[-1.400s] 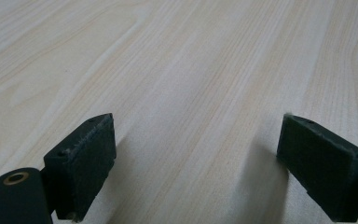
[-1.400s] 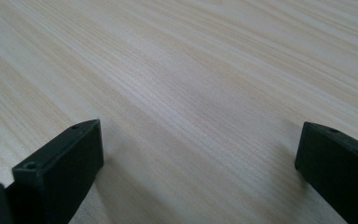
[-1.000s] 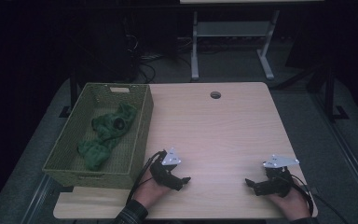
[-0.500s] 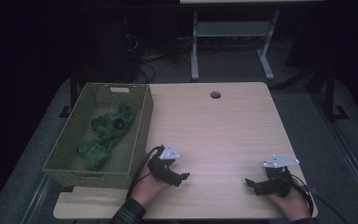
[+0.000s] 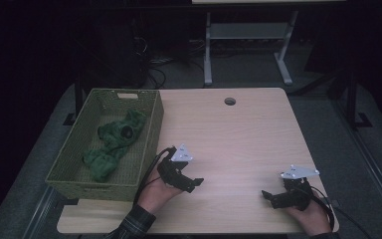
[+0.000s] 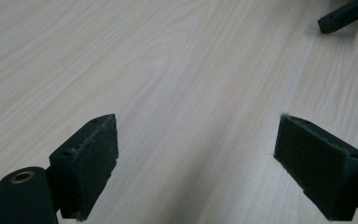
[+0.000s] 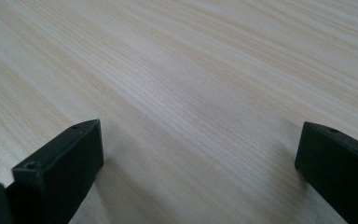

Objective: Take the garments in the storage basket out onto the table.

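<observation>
High view shows the left gripper [image 5: 191, 183] at 7 o'clock on the table [image 5: 238, 134] and the right gripper [image 5: 270, 197] at 5 o'clock, both low over bare wood, their jaws wide apart with nothing between. At 9 o'clock, a green basket [image 5: 144, 149] holds green cloth [image 5: 112, 147].

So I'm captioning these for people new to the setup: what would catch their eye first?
Probably the green woven basket at the table's left edge, with crumpled green cloth lying inside it. Next, the two black grippers near the front of the pale wooden table: the left gripper beside the basket, the right gripper toward the right corner, both open over bare wood.
</observation>
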